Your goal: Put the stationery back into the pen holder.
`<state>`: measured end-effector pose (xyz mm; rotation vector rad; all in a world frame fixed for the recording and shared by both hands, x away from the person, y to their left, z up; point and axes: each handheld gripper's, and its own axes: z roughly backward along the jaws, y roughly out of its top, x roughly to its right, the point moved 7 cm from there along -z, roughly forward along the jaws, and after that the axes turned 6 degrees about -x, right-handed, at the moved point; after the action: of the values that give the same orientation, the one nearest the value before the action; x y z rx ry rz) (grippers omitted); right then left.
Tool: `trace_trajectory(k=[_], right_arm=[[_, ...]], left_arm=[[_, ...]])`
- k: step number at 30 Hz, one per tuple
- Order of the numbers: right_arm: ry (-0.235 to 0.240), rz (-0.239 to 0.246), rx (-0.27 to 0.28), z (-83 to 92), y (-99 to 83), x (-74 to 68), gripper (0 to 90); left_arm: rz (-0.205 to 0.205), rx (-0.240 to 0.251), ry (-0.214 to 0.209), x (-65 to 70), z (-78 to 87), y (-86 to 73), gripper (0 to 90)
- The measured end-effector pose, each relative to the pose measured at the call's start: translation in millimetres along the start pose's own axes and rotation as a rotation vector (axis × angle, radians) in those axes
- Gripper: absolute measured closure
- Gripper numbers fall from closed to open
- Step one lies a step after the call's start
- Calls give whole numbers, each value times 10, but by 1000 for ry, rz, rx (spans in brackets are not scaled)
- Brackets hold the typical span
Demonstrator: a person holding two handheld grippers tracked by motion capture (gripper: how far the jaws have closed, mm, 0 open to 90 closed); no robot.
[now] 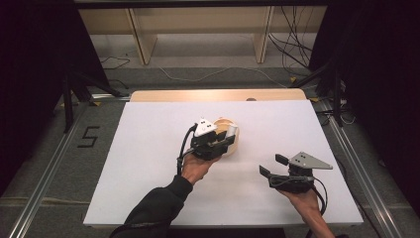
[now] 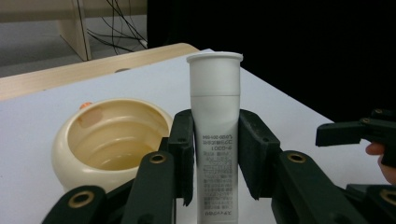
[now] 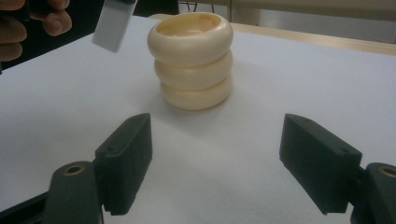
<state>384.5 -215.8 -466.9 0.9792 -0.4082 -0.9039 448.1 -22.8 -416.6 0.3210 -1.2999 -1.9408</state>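
A white plastic tube with a flat cap (image 2: 214,135) is squeezed upright by the left gripper (image 2: 215,156), just beside a cream ringed bowl (image 2: 109,140); the right gripper (image 3: 217,163) is held wide apart.

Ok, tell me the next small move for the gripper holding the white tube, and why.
Probably carry the white tube sideways over the cream cup and lower it in: the left gripper clamps it cap-up beside the cup's open mouth, clear of the table.
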Motion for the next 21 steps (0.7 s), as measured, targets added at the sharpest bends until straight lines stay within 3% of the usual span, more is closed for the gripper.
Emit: trace_trajectory(k=[11,21], right_arm=[[4,3,1,1,1,-5,259],[7,3,3,3,3,-8,260]], left_arm=[[47,45,6,-123,-60,98,685],[58,90,35,-260,-108,222,685]])
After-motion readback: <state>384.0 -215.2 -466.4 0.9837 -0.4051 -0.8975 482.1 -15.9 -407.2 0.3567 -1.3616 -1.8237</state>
